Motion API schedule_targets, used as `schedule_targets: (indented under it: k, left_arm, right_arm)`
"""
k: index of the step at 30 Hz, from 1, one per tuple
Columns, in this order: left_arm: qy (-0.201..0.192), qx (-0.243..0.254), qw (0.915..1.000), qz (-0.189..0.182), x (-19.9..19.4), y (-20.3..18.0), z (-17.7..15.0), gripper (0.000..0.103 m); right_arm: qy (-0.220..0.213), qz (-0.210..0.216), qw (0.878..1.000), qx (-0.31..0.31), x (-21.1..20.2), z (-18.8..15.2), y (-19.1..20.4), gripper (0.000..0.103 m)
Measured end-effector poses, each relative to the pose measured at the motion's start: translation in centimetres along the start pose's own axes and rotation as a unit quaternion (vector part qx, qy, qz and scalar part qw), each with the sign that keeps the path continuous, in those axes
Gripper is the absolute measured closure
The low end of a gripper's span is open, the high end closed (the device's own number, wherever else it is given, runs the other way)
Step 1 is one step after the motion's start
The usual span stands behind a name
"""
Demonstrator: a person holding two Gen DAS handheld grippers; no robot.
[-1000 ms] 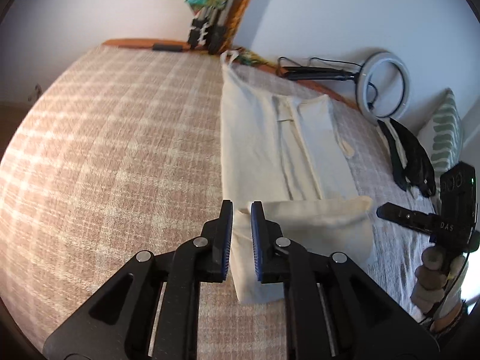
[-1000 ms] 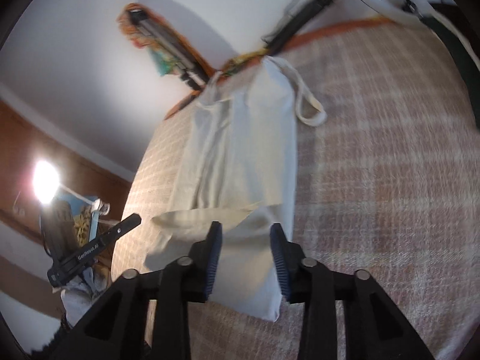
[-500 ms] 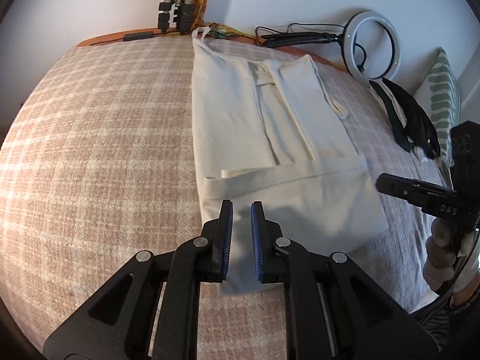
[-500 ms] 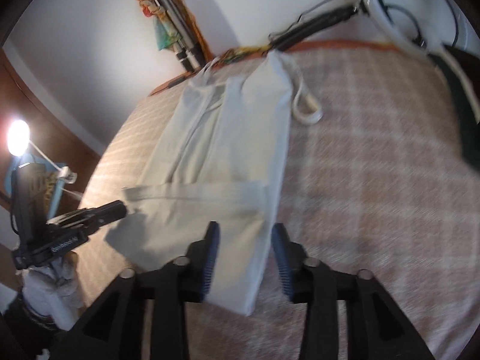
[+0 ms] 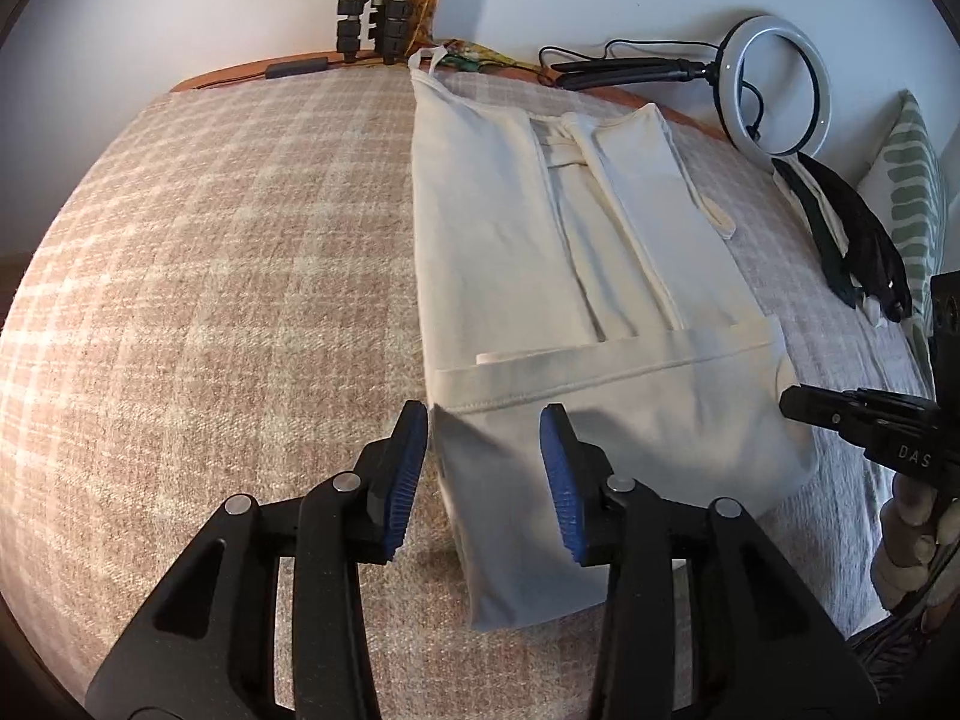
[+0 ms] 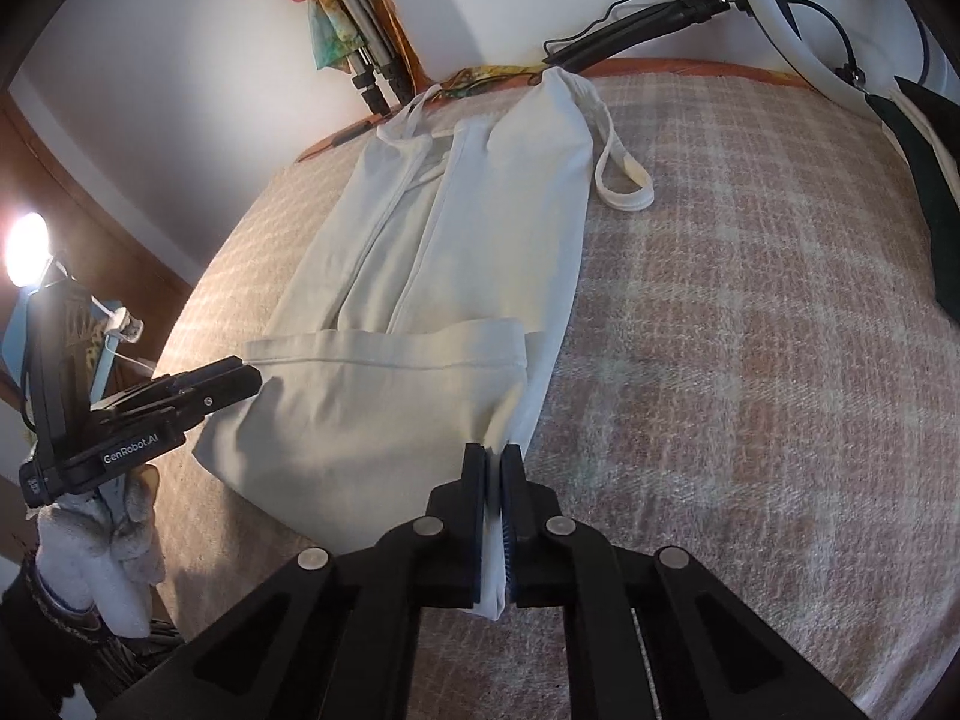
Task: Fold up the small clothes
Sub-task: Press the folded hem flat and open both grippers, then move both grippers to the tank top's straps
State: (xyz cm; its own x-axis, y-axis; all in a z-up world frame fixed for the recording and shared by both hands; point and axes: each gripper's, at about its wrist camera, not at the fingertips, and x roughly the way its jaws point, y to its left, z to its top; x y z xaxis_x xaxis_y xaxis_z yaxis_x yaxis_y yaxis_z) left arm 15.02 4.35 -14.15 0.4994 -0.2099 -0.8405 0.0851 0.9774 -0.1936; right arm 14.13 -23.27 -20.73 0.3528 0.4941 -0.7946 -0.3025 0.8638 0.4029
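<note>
A cream strappy garment (image 5: 498,222) (image 6: 456,252) lies lengthwise on the plaid bedspread (image 5: 210,276), its sides folded inward and its near end folded back over itself. My left gripper (image 5: 485,459) hovers at the fold's near left corner. Its jaws are opening, the cloth edge sits between them, and the blue pads (image 5: 555,474) do not press on it. My right gripper (image 6: 495,483) is shut on the fold's near right corner, with cloth pinched between its pads. Each gripper also shows in the other's view: the right gripper (image 5: 864,420) and the left gripper (image 6: 198,390).
A ring light (image 5: 780,90) and its black stand lie at the bed's far edge beside tripod legs (image 5: 369,12). Black clothing (image 5: 852,240) and a green patterned pillow (image 5: 918,204) sit to the right. A bright lamp (image 6: 24,246) glows at the left.
The left jaws have gone from shut to open around the cloth's near left corner, and the hand sank closer. The right jaws have closed on the near right corner.
</note>
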Motion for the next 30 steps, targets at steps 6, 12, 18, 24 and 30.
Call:
schedule_targets:
  k: [6, 12, 18, 24, 30]
  left_arm:
    - [-0.026, 0.03, 0.9987, 0.031, 0.0, -1.1, 0.5, 0.098]
    - [-0.036, 0.039, 0.9974, 0.048, 0.0, -1.3, 0.8, 0.098]
    - [-0.049, 0.041, 0.9972, 0.037, -1.5, -1.7, 1.0, 0.092]
    - [-0.042, 0.023, 0.9988, 0.013, -1.4, -0.9, 3.1, 0.091]
    - [-0.036, -0.007, 0.9992, -0.014, -0.2, 0.4, 5.9, 0.073]
  right_arm:
    - [-0.006, -0.006, 1.0, 0.004, -0.6, -0.5, -0.2, 0.102]
    - [0.012, -0.019, 1.0, 0.002, -0.4, -1.0, -0.2, 0.096]
    - [-0.031, -0.033, 0.998, -0.041, -2.6, -0.4, 1.0, 0.073]
    - [-0.069, -0.041, 0.996, -0.04, -3.3, 1.7, 0.8, 0.073]
    - [-0.053, -0.014, 0.998, -0.026, -2.2, 5.8, -0.1, 0.069]
